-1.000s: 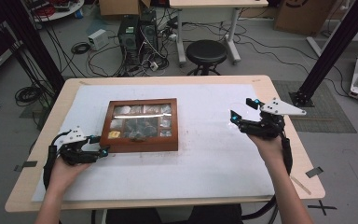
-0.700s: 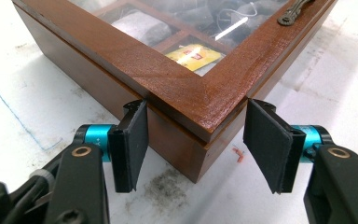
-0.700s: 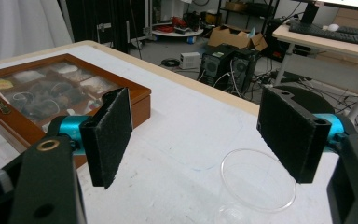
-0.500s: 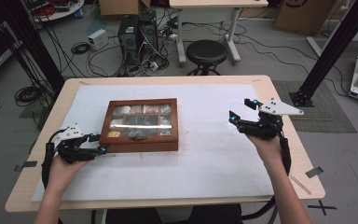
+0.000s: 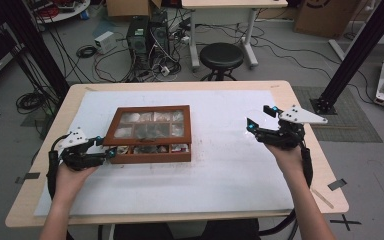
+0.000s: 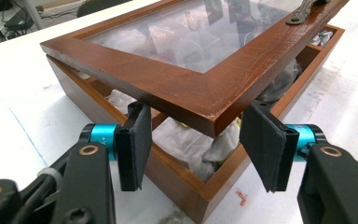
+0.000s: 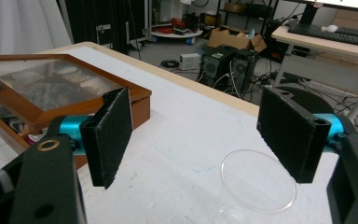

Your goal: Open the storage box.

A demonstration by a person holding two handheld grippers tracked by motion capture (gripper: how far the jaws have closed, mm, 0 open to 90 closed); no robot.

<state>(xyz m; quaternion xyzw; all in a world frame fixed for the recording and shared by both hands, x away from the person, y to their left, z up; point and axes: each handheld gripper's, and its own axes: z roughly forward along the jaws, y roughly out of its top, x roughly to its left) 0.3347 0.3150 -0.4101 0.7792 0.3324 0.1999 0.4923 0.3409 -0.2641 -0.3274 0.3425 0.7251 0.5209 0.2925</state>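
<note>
The left gripper (image 6: 193, 140) is closing on the near left corner of the lid (image 6: 191, 60), and its pads are meeting the lid's two edges there; the lid is already tilted up off the box (image 5: 148, 145), which sits left of centre on the table (image 5: 220, 175). The jaws have just been closing, with that corner between them. To lift well, the left hand should probably be holding the corner firmly and swinging it up along the hinge arc rather than pulling toward the person, since a corner grip could slip or drag the box. The wrapped items (image 6: 186, 140) inside are lying close under the lid, so the pads should be staying on the wood.

Right of the box, well apart from it, the right gripper (image 5: 261, 117) is hovering with jaws wide open, holding nothing, above a clear cup (image 7: 257, 186).

No brand, label or writing is legible anywhere.
</note>
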